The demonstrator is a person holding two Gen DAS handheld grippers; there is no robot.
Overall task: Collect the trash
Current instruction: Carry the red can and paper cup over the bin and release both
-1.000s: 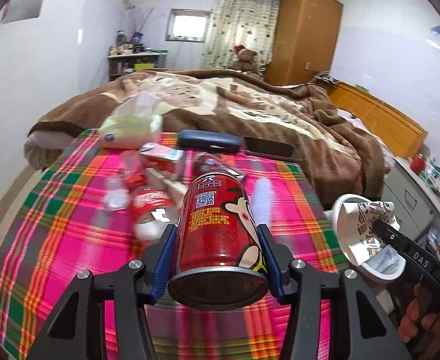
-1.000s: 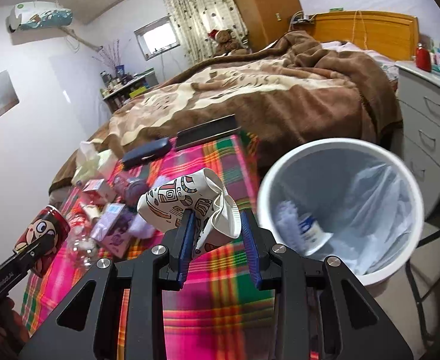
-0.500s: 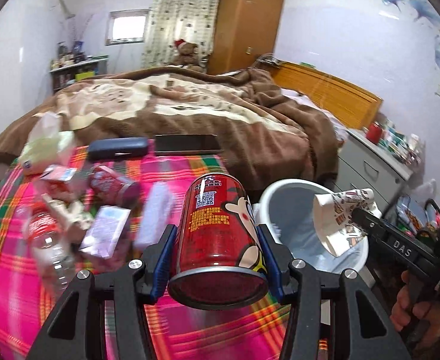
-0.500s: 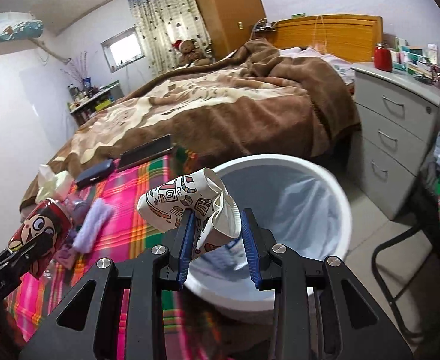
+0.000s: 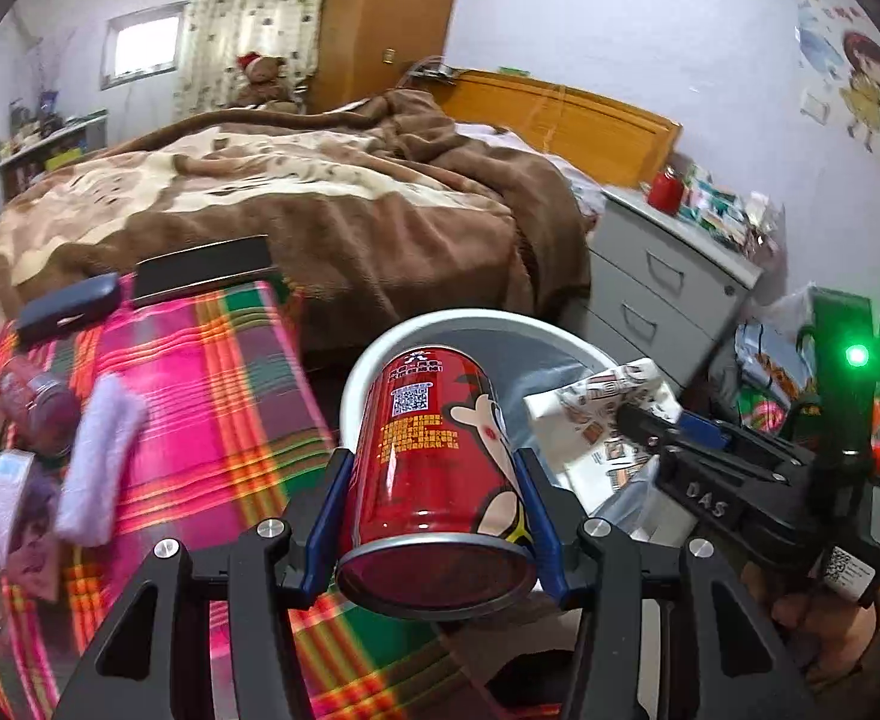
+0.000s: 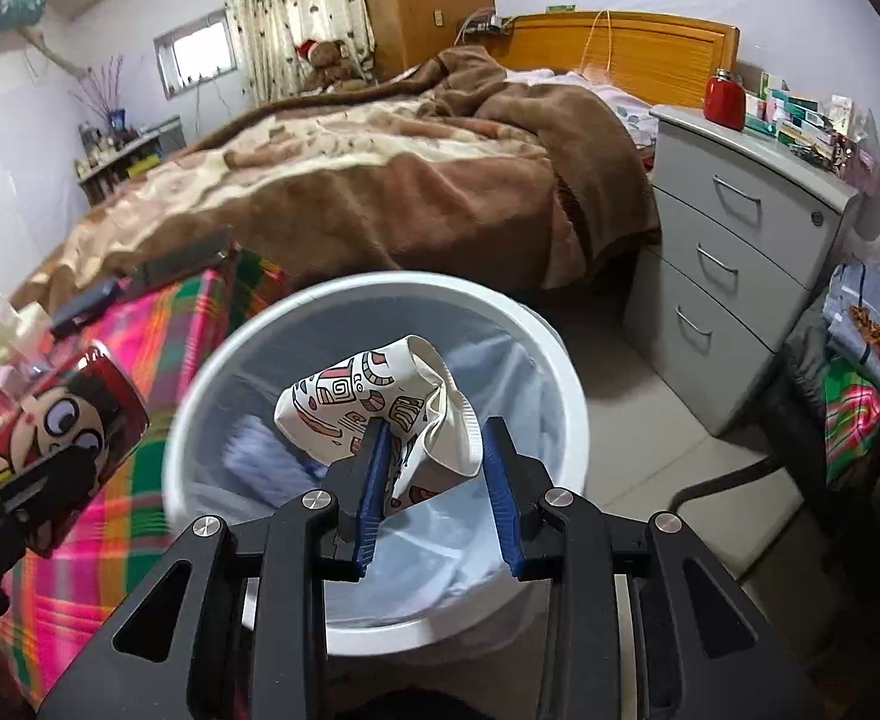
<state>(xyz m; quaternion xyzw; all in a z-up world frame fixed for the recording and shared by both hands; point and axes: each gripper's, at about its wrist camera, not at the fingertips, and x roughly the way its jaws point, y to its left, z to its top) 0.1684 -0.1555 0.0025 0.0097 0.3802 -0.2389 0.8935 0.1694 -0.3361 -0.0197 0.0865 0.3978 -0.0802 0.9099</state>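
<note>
Left tool [image 5: 434, 480] clamps a red cartoon can [image 5: 434, 468] at the white bin's [image 6: 560, 360] rim. Right tool [image 6: 431, 450] grips a crumpled paper cup [image 6: 374, 402] above the bin. Only the right view shows the lined interior; only the left shows litter on the plaid worktop [image 5: 212, 396].

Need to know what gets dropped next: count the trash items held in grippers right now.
2. A red can sits in the left gripper; a crushed paper cup is in the right gripper, over the white bin.
</note>
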